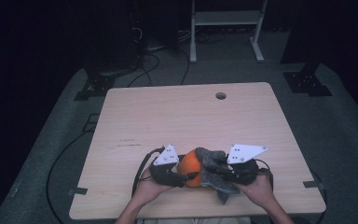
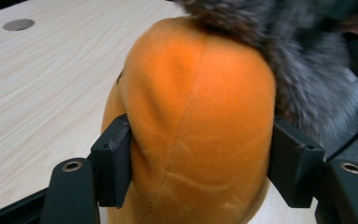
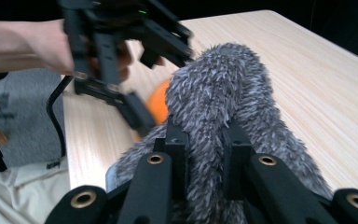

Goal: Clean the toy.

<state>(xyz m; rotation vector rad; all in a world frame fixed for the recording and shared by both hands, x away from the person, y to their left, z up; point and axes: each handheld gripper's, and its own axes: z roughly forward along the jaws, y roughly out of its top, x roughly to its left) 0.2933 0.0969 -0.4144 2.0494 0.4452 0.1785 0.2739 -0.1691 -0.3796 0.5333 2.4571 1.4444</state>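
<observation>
Table (image 1: 135,116): orange plush toy (image 1: 190,169) sits at its 6 o'clock edge, grey furry cover (image 1: 213,164) hanging off the toy's 3 o'clock side. Left gripper (image 2: 200,161) clamps the orange body; right gripper (image 3: 204,154) pinches grey fur. Judged midway: both grips set, cover not yet separated.

High view dim w/ bluish cast; room beyond the bench (image 1: 168,116) nearly black, corners vignetted. Grey fur (image 2: 307,70) past the left hand-held gripper (image 2: 200,163) is soft, out of focus. Other hand-held gripper ahead of the right hand-held gripper (image 3: 205,154) motion-blurred; no glare.
</observation>
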